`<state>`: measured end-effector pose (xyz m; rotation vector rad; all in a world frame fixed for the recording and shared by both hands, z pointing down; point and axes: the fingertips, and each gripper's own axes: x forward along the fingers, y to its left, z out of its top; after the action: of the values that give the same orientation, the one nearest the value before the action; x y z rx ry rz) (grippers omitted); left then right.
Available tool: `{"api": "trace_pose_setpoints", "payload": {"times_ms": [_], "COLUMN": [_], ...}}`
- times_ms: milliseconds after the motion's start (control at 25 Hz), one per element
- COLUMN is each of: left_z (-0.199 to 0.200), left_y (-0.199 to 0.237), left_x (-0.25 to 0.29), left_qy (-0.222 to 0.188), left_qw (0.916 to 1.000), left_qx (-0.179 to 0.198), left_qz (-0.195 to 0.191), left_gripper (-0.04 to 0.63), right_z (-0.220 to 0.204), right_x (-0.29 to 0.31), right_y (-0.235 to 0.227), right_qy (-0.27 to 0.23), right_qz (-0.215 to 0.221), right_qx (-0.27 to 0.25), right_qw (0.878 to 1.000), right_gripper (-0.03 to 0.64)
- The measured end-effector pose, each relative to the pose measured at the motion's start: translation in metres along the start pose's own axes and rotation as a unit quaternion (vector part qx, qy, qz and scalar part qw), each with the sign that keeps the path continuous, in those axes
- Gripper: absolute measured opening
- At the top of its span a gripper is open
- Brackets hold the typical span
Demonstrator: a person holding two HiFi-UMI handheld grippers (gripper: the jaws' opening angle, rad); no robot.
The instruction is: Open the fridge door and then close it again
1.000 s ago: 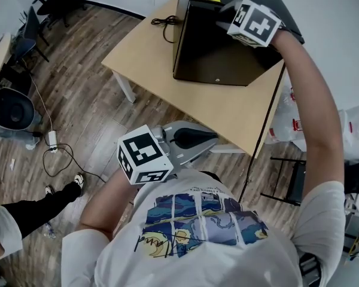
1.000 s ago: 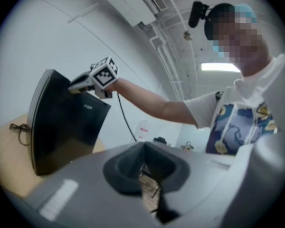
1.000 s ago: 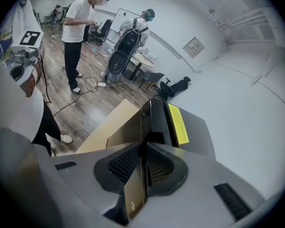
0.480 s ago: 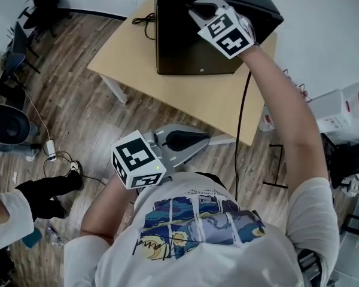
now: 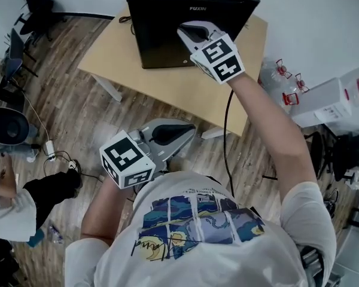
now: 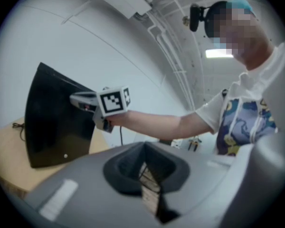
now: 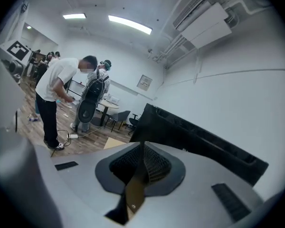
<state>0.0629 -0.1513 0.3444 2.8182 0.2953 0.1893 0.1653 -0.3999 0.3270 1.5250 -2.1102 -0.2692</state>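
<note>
A black mini fridge (image 5: 167, 34) stands on a light wooden table (image 5: 167, 85); its door faces me and looks flush with the body. My right gripper (image 5: 190, 31) reaches out over the upper part of that door, jaws shut with nothing between them. From the left gripper view the right gripper (image 6: 78, 99) sits at the upper right edge of the fridge (image 6: 52, 122). Ahead of the jaws in the right gripper view lies the fridge (image 7: 199, 139). My left gripper (image 5: 178, 130) hangs back near my chest, shut and empty, away from the table.
A black cable (image 5: 227, 124) drops off the table's near edge. Water bottles (image 5: 278, 76) and a white container (image 5: 335, 97) stand on the floor to the right. A person (image 5: 24, 199) crouches at the left beside a fan (image 5: 6, 127) and floor cables.
My right gripper has come from the fridge's top right corner down onto the door's front face. The head view has swung so the fridge now faces me squarely. The left gripper barely moved.
</note>
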Motion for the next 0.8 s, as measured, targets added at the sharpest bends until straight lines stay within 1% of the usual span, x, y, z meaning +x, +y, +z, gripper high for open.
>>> {"api": "trace_pose_setpoints", "payload": {"times_ms": [240,480,680,800], "left_z": [-0.010,-0.023,-0.040,-0.056], "left_y": [-0.016,-0.035,-0.052,-0.064], "left_x": [0.020,0.035,0.040,0.041], "left_qy": [-0.008,-0.009,-0.021,-0.018], "left_qw": [0.9993,0.9962,0.9920,0.9887], "left_qx": [-0.009,-0.001,-0.024,-0.031], "left_qz": [0.035,0.087,0.122,0.146], "left_gripper": [0.009,0.009,0.009,0.009], "right_z": [-0.056,-0.112,-0.144,-0.154], "right_x": [-0.059,-0.127,-0.187,-0.224], "right_y": [0.039,0.086,0.131,0.154], "right_qy": [0.003,0.009,0.016,0.010], "right_qz": [0.023,0.051,0.071,0.081], "right_qx": [0.048,0.106,0.144,0.169], "right_qw": [0.999,0.993,0.987,0.982], "right_gripper": [0.026,0.025,0.023,0.023]}}
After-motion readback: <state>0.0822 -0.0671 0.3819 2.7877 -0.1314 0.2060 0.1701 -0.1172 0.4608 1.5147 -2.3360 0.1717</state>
